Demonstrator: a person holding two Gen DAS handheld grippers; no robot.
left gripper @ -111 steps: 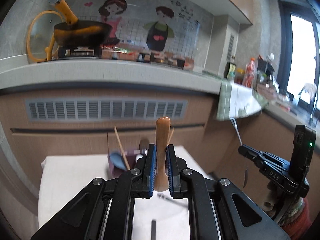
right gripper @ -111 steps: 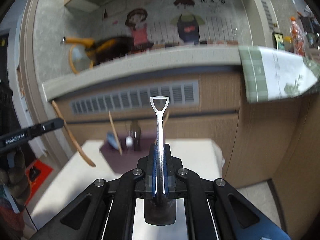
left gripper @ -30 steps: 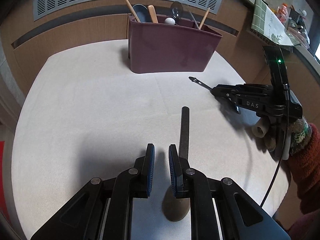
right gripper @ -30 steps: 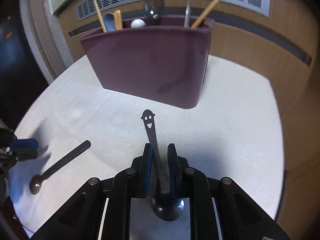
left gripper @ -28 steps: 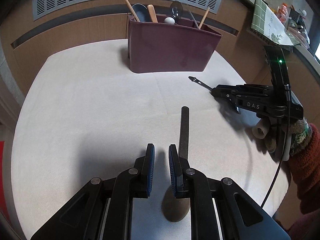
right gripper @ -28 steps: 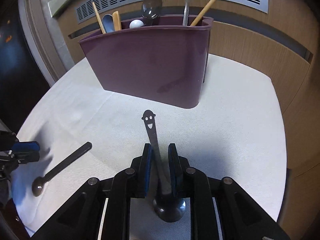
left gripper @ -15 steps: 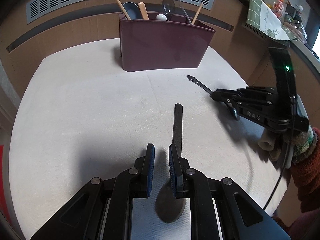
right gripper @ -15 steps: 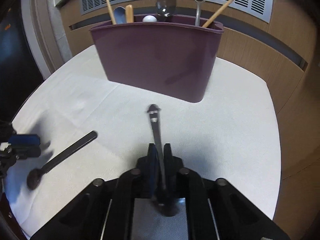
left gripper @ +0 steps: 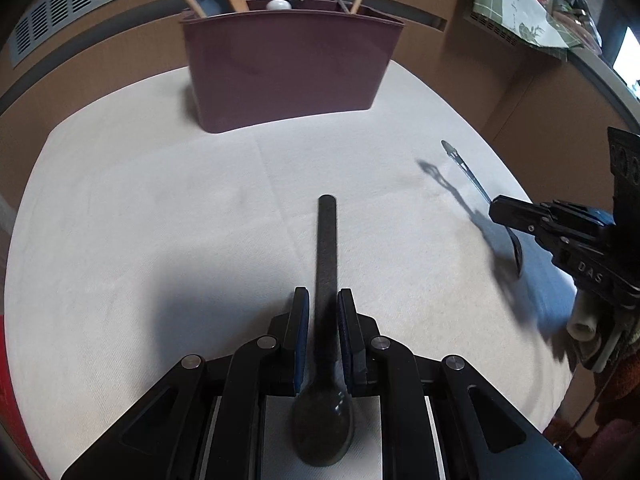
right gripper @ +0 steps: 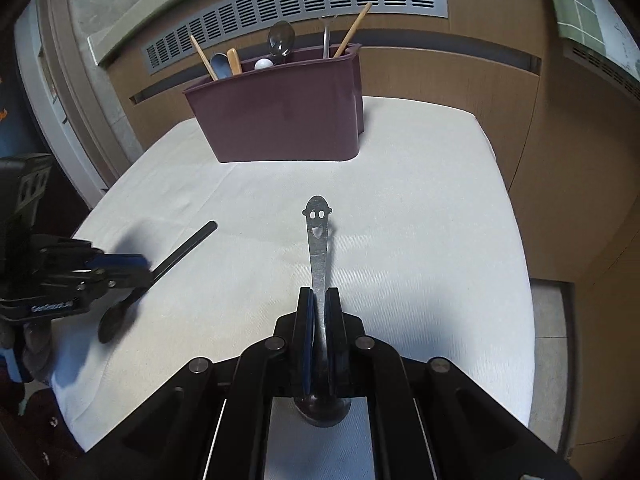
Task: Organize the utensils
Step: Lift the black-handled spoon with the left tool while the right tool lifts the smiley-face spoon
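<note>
A maroon utensil holder [left gripper: 288,60] stands at the far side of the white-clothed table [left gripper: 120,220], with several spoons and chopsticks in it; it also shows in the right wrist view [right gripper: 280,120]. My left gripper [left gripper: 323,308] straddles a black spoon [left gripper: 326,248] that lies on the cloth, jaws a little apart beside its handle. My right gripper [right gripper: 319,304] is shut on a steel spoon with a smiley-face handle [right gripper: 318,236], lifted off the cloth. The black spoon [right gripper: 180,252] and left gripper [right gripper: 132,268] show at the left of the right wrist view.
Wooden cabinets with a grey vent grille [right gripper: 300,4] stand behind the table. A green checked cloth [left gripper: 516,8] hangs from the counter at the right. The table edge drops off at the right [right gripper: 524,280].
My left gripper has moved sideways so the black spoon's handle lies between its jaws. My right gripper has shut on the smiley spoon and raised it, pulling back from the holder.
</note>
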